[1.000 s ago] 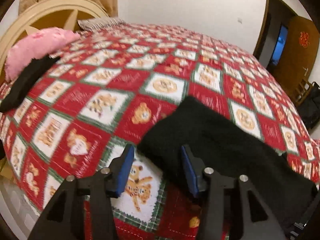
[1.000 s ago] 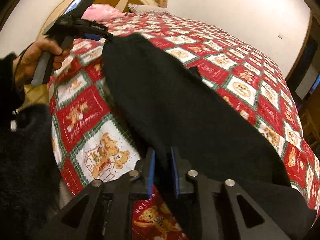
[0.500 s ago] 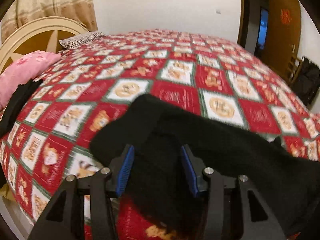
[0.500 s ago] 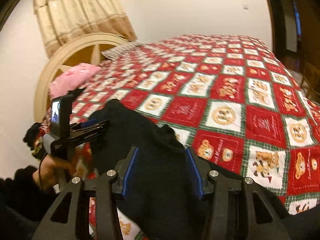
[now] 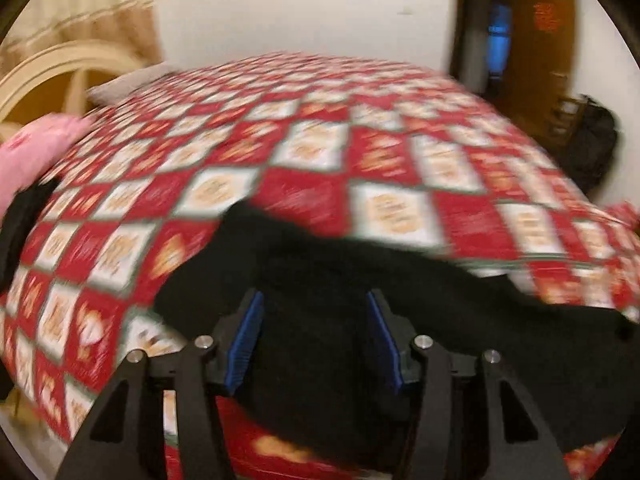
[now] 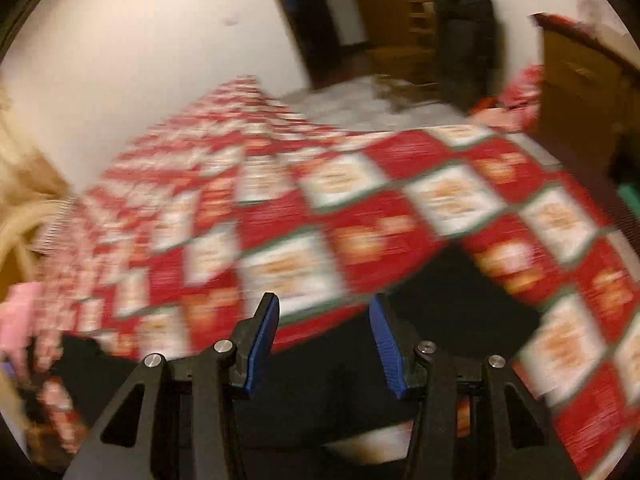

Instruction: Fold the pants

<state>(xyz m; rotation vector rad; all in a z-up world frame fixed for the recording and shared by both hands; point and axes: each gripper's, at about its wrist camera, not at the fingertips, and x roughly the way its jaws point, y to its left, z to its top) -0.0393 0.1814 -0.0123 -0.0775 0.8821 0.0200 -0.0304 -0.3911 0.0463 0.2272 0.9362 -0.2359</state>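
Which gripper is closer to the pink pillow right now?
Left, likely. The pink pillow sits up-left of the left gripper; from the right gripper it's only a far-left sliver.

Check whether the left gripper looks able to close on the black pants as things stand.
Probably yes. The left gripper has its jaws wide apart with the black pants lying on the quilt directly ahead of and beneath them. Nothing sits between them, though the frame is motion-blurred.

No writing can be read in either view: the printed squares of the red quilt [image 5: 384,152] are smeared by motion blur, and the red ornament [image 5: 546,16] on the brown door [image 5: 532,52] is too blurred to make out.
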